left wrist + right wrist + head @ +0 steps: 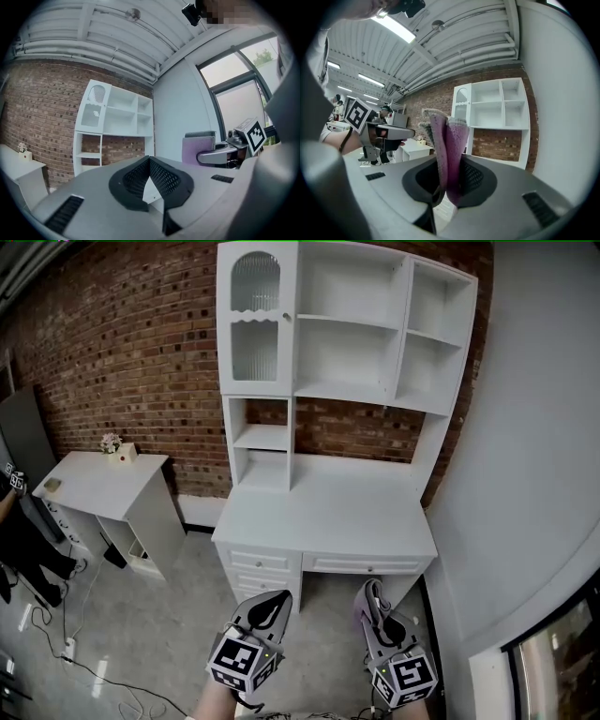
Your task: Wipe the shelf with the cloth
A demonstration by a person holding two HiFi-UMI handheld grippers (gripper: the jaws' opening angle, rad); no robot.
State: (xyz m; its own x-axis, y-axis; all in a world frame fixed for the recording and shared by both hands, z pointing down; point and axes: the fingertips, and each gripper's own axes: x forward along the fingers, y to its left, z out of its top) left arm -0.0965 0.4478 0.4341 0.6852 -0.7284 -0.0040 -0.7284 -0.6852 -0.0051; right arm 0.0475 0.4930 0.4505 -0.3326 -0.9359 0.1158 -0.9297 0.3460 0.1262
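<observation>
Cloth: folded purple fabric cloth (447, 150), pinched upright in the right tongs (449, 185), folds standing free above the pads; held low, well short of the furniture.
Handling: likely light, soft and floppy, with no risk of breakage; free folds apt to sag or slip unless clamped deep across the layers, with a flat wad left proud for wiping.
Right tongs: closed on the cloth.
Left tongs (149, 161): pads met at the tips, nothing between.
Shelf: tall white wooden shelf unit (349, 334) with open compartments and an arched glass door at upper left, standing on a white bench with drawers (328, 517); well apart from both tongs.
Edges: thin dividers and front lips at every compartment; narrow cubbies above the bench at left, probably tight for the tongs.
Room: bare grey floor (187, 615) ahead for the approach; white wall (534, 446) close on the unit's right, red brick wall (122, 343) behind, small white side table (103, 479) off to the left.
</observation>
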